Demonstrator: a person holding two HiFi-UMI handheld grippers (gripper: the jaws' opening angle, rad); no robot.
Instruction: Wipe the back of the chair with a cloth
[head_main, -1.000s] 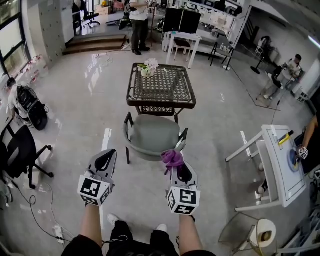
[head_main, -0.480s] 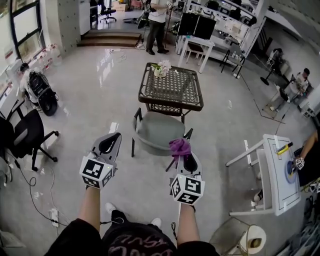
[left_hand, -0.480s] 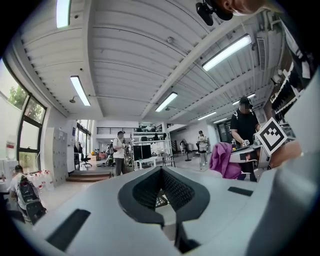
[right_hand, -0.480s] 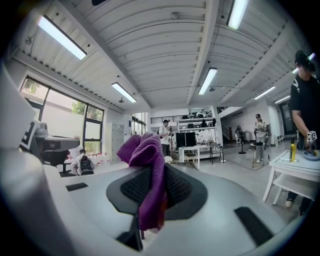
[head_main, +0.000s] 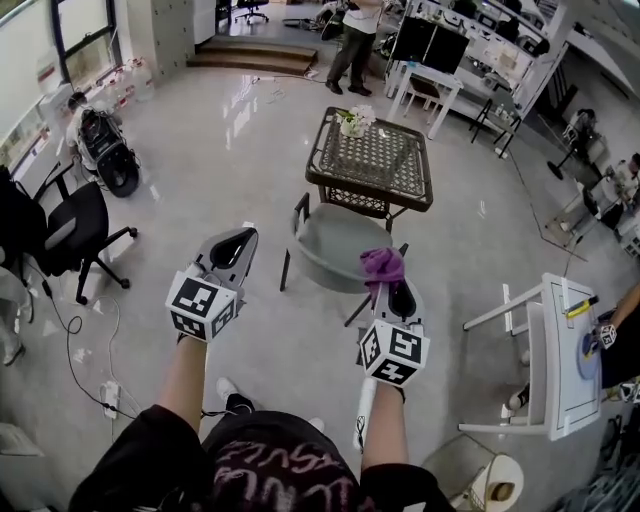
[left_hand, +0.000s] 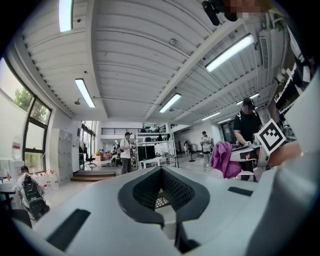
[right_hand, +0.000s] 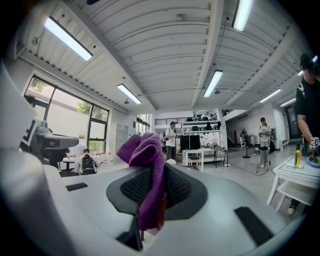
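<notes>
The right gripper clamps the purple cloth near the chair on the floor; the left gripper is closed, empty. Thin pinch: rubbing the back could tug the cloth free

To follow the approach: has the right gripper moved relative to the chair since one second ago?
Yes. In the head view the right gripper, holding the purple cloth, has shifted from the chair's near rim toward its right side.

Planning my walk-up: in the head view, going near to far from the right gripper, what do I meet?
right gripper → purple cloth in its jaws → grey chair → wicker table → flower pot on the table → standing person
</notes>
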